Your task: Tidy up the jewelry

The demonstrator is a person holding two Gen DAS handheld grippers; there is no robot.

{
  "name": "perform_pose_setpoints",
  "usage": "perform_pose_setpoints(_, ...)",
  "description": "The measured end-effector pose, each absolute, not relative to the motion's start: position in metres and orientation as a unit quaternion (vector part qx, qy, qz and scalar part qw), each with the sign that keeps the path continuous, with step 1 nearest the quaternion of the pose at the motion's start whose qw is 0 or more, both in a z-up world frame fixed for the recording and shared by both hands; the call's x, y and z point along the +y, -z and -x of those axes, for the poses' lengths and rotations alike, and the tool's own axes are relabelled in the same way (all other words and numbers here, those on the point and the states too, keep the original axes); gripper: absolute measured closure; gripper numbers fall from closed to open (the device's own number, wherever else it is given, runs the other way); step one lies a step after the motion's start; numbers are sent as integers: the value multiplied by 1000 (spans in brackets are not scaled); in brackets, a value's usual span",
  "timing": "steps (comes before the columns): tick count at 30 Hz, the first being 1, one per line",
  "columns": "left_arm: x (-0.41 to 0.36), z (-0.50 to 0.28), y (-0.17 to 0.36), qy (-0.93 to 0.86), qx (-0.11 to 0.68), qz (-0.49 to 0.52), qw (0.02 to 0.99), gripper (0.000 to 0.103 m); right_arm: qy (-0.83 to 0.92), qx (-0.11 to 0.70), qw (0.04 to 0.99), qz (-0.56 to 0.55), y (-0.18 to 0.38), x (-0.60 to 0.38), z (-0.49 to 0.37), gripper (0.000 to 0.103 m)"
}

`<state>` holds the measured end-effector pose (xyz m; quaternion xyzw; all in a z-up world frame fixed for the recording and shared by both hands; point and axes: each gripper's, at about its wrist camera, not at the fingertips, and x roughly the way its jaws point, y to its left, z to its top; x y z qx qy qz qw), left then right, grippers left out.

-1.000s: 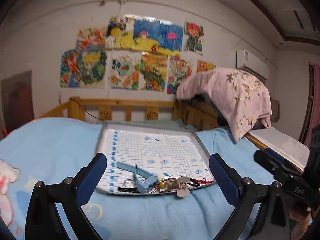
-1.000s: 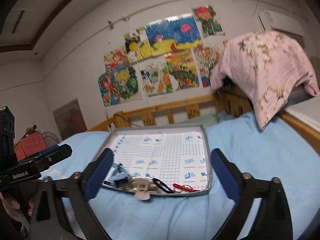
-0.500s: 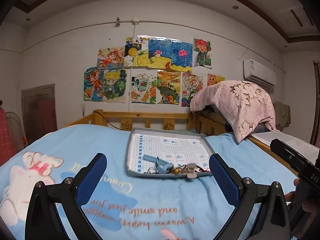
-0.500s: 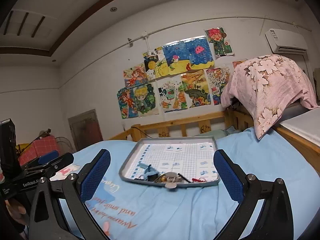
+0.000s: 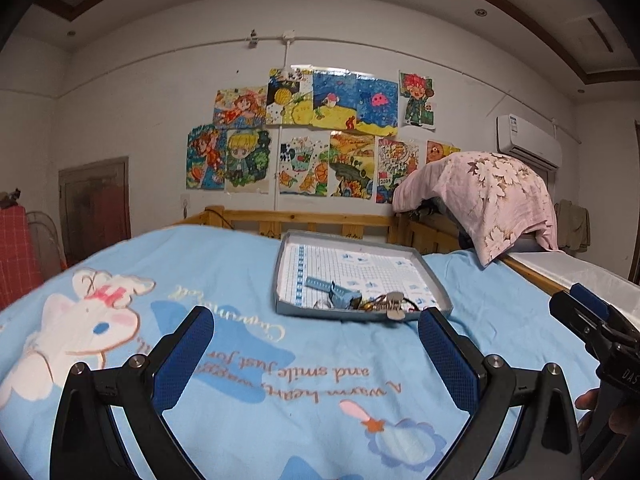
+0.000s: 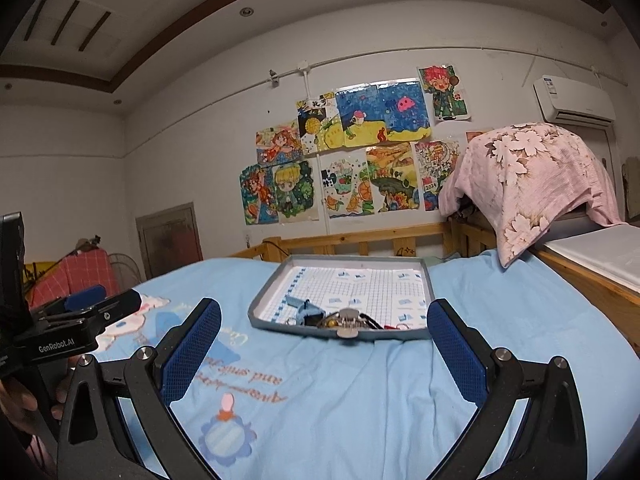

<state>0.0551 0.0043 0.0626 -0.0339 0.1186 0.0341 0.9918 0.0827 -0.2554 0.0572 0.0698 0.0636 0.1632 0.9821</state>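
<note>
A grey tray [image 5: 436, 289] [image 6: 260, 304] lined with gridded paper lies on the light blue bedsheet. A small heap of jewelry [image 5: 384, 303] [image 6: 346, 319] sits along its near edge, next to a pale blue clip-like piece [image 5: 338, 294] [image 6: 306, 308]; a red cord lies at the heap's right. My left gripper [image 5: 316, 350] is open and empty, well short of the tray. Also open and empty, my right gripper [image 6: 324, 346] hangs above the sheet in front of the tray. Each gripper shows at the edge of the other's view.
The blue bedsheet [image 5: 200, 280] carries a cartoon rabbit print [image 5: 84, 320] and lettering. A wooden bed rail [image 5: 304, 218] runs behind the tray. A pink flowered cloth [image 5: 492, 196] drapes over something at the right. A hand [image 6: 24, 408] holds the left gripper's handle.
Both grippers have drawn back from the tray and risen; the tray now looks smaller and farther off. Both stay open. The jewelry has not moved.
</note>
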Motion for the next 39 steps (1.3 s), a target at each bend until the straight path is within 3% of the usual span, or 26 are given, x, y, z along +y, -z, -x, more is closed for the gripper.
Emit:
perform_pose_setpoints(11,1,-65,-31,-46,131,14,990,0,-151,101,982,-49,-31,-246,-95,1)
perform_pose_setpoints(39,5,-60,-29,-56,124,18,991,0,-141,108,983,-48,-22,-238,-92,1)
